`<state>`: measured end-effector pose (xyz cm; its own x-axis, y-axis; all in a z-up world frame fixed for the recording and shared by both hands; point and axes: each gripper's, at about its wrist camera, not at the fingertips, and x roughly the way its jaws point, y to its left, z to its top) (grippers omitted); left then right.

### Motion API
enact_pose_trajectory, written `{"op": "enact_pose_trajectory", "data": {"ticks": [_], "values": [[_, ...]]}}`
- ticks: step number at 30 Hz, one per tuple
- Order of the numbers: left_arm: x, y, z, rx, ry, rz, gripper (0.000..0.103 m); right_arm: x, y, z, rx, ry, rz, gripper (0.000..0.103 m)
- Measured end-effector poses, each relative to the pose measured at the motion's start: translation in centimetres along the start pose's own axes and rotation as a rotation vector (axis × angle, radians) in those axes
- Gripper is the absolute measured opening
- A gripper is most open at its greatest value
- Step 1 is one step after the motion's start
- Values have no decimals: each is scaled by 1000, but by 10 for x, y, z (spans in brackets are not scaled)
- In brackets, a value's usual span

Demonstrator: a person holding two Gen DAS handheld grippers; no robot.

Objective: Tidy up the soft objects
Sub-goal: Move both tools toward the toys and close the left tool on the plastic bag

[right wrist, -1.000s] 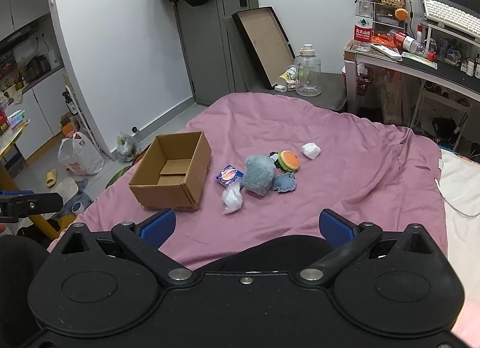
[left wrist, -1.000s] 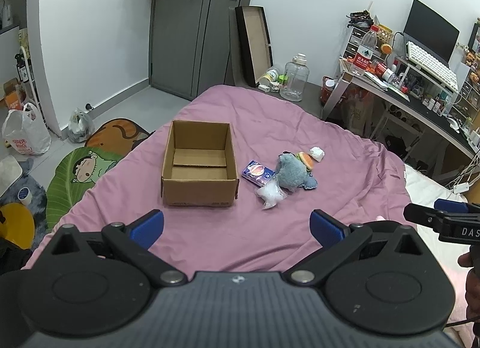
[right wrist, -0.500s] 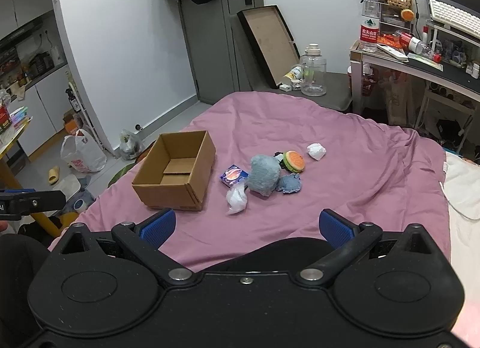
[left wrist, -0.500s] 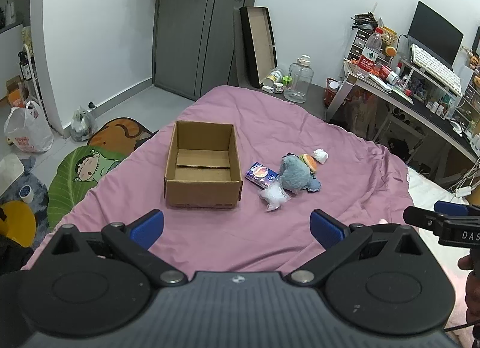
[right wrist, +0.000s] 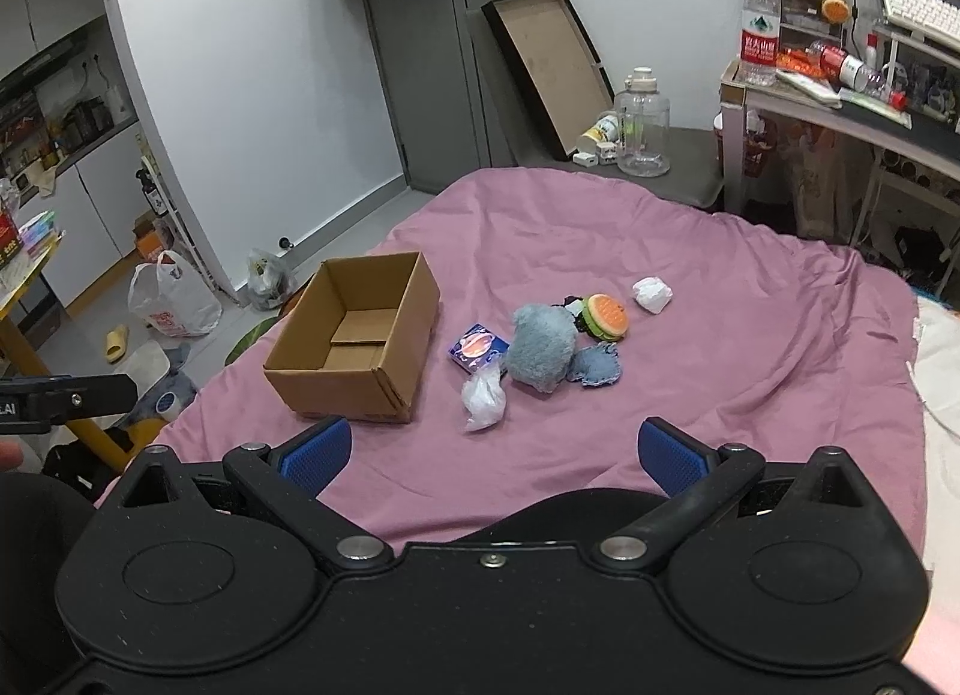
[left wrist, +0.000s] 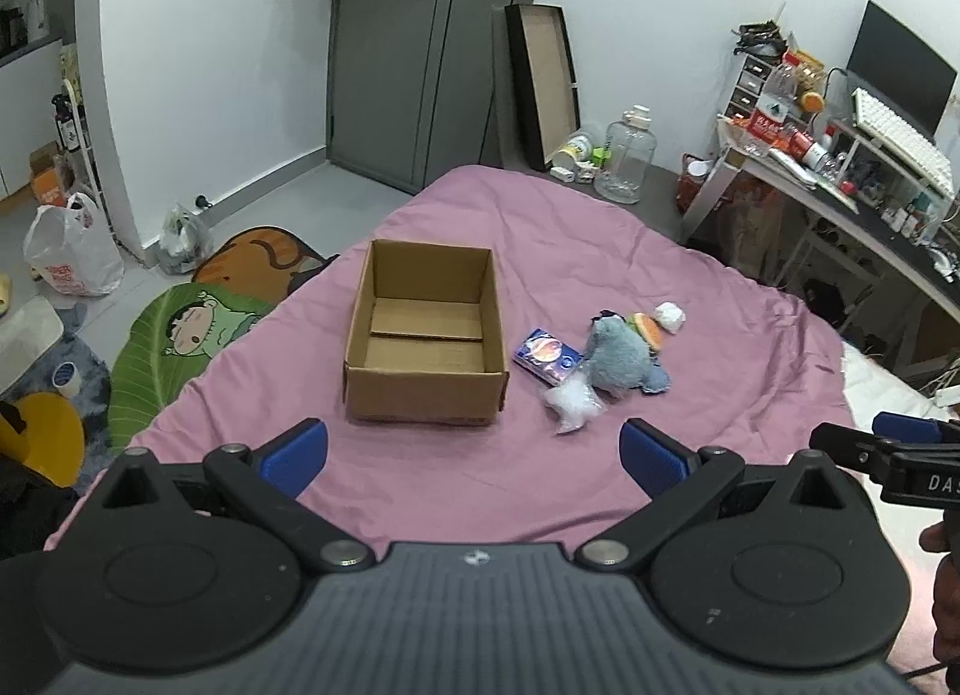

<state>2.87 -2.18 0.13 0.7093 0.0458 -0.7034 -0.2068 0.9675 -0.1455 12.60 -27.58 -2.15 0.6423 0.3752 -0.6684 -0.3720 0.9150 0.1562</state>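
- The left gripper point(left wrist: 474, 455) sits at the bottom of the left wrist view, its blue pads point(left wrist: 295, 449) spread wide with nothing between them.
- The right gripper point(right wrist: 491, 458) sits low in the right wrist view, likewise spread and empty.
- A box point(left wrist: 427, 335) stands open-topped at the centre of the left view on the pink bedspread point(left wrist: 720, 395), nothing inside it.
- Just right of the box lies a blue packet point(left wrist: 547, 358), touching a clear bag point(left wrist: 573, 404) below it.
- A grey plush point(left wrist: 621, 359) lies beside the packet (its blue part point(right wrist: 594, 365) shows clearest in the right view).
- A burger toy point(right wrist: 607, 316) rests against the plush's upper side.
- A white wad point(right wrist: 651, 294) lies apart, further up and right.
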Motion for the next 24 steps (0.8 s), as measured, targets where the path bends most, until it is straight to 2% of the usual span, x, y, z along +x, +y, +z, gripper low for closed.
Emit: {"op": "enact_pose_trajectory", "data": {"ticks": [7, 13, 19, 24], "values": [[22, -11, 5, 12, 19, 9, 103, 26, -15, 5, 39, 34, 8, 103], [50, -21, 8, -2, 51, -12, 103, 48, -35, 8, 78, 54, -1, 103], [71, -41, 12, 27, 26, -17, 102, 67, -54, 10, 135, 65, 20, 103], [94, -50, 14, 10, 29, 4, 102, 87, -65, 13, 162, 77, 44, 103]]}}
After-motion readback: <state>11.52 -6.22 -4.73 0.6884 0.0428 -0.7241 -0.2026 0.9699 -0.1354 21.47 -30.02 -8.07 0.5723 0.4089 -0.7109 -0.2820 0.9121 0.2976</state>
